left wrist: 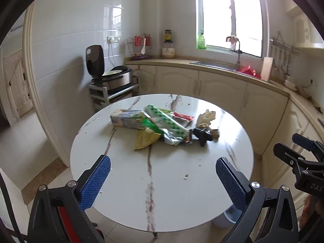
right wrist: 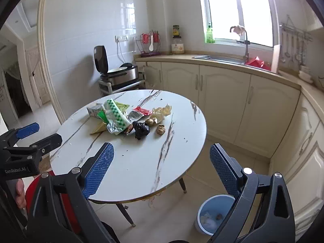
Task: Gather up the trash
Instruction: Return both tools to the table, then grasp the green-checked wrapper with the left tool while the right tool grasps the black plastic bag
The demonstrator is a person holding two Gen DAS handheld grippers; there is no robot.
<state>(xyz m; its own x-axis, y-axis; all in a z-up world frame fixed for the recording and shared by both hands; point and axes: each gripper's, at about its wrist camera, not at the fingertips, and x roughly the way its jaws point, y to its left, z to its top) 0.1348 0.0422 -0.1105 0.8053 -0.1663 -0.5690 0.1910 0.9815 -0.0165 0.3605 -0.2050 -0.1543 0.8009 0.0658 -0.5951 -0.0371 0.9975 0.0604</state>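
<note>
While both grippers are held back over the near edge of the round marble-patterned tabletop [left wrist: 125, 182], the trash is seen heaped well ahead of them, around the tabletop's middle and toward its far side. The left gripper [left wrist: 163, 179] is spread wide with nothing between its blue pads, and the right gripper [right wrist: 162, 162] is likewise spread and empty. The pile is made up of a long green-checked wrapper [left wrist: 169, 121], a carton [left wrist: 125, 118], a yellow packet [left wrist: 144, 139], a red sachet [left wrist: 183, 116], a crumpled black bag [right wrist: 141, 129] and brown lumps [right wrist: 160, 129]. The checked wrapper's long axis is laid diagonally across the reach line. The black bag and lumps are judged nearer the right gripper, the carton nearer the left. A blue bin [right wrist: 214, 214], already holding some scraps, is stood on the tiled floor below the tabletop's right edge. Cream kitchen cabinets [right wrist: 222, 99], a sink [right wrist: 218, 57] and a bright window [right wrist: 239, 10] are seen beyond.
</note>
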